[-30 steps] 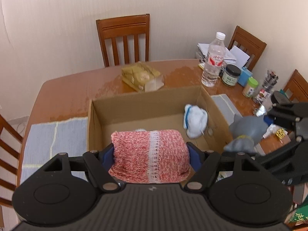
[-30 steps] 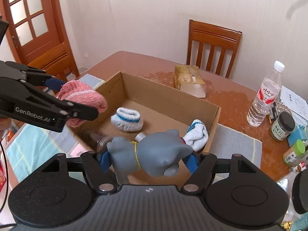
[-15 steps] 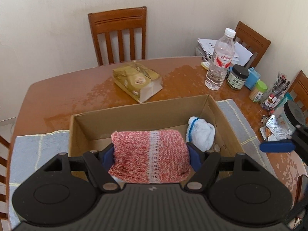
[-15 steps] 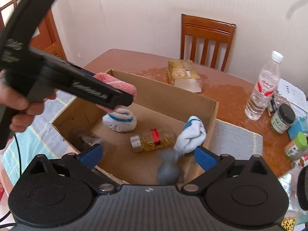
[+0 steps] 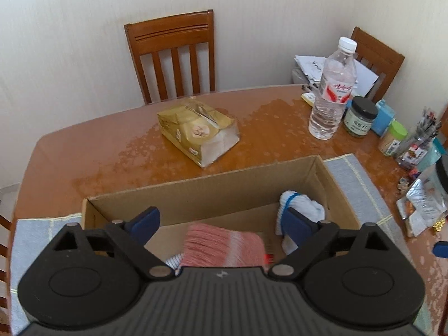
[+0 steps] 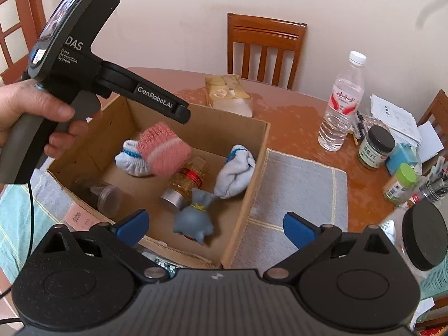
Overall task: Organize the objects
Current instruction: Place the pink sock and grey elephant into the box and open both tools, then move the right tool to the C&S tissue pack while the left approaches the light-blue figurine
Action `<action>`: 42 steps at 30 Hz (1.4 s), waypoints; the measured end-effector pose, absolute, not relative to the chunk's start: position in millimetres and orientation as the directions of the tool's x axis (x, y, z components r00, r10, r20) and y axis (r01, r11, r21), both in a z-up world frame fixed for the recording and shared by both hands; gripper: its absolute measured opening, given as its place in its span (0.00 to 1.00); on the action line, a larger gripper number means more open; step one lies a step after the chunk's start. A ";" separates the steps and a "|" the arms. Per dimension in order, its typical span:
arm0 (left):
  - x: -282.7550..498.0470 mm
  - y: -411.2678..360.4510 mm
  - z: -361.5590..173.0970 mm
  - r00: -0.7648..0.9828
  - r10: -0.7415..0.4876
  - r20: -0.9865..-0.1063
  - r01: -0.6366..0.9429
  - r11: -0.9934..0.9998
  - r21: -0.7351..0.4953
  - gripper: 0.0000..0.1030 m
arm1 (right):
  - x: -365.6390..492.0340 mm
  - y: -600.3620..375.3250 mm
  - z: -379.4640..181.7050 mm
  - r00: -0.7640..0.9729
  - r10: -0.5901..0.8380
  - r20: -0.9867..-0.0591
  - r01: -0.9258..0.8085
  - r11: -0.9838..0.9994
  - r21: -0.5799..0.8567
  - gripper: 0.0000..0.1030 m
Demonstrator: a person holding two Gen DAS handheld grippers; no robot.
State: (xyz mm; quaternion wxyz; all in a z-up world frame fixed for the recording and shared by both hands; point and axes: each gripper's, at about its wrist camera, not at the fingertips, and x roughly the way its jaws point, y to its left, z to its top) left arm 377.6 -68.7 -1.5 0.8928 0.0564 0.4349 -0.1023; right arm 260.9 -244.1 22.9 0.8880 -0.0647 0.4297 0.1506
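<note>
A person's left hand [image 6: 33, 117] holds the left gripper [image 5: 221, 222] above an open cardboard box [image 6: 260, 151] on a wooden dining table [image 5: 112, 145], its blue-padded jaws spread wide with nothing between them. Directly beneath, a pink knitted roll [image 6: 165, 148] appears blurred and tilted over a white sock with a blue band [image 6: 128, 162] near the box's far-left wall; whether it is touching that sock or just above it cannot be told. The right gripper [image 6: 215, 225] is likewise released, its jaws parted and holding nothing, poised over the box's near edge. Inside the box, a grey rubber toy [image 6: 193, 218] lies at the near side, touching a small glass bottle with a red band and silver cap [image 6: 184, 184] that lies on its side. A second white sock bundle [image 6: 235, 170] leans against the right wall, and a clear plastic container [image 6: 106, 193] lies by the left wall. Outside the box, a gold packet [image 5: 196, 131] sits near the far chair [image 5: 170, 56], while a water bottle [image 5: 333, 92], a dark-lidded jar [image 5: 359, 117] and a green-capped jar [image 5: 392, 137] crowd the table's right end beside a grey placemat [image 6: 296, 196].
</note>
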 end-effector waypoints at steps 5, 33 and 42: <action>365.9 -65.5 7.4 0.612 -0.145 -0.777 0.239 0.971 0.007 0.95 | 254.0 -245.1 20.8 0.583 0.199 -0.787 -0.319 0.948 0.003 1.00; 215.4 -23.1 -7.6 0.641 -0.104 -0.761 0.127 0.991 -0.028 0.98 | 122.6 -243.3 -82.9 0.401 0.341 -0.850 -0.569 0.820 0.061 1.00; 178.5 -6.7 -28.9 0.636 -0.045 -0.770 0.062 0.998 -0.008 0.98 | 109.7 -228.5 -108.3 0.352 0.354 -0.866 -0.645 0.763 0.049 1.00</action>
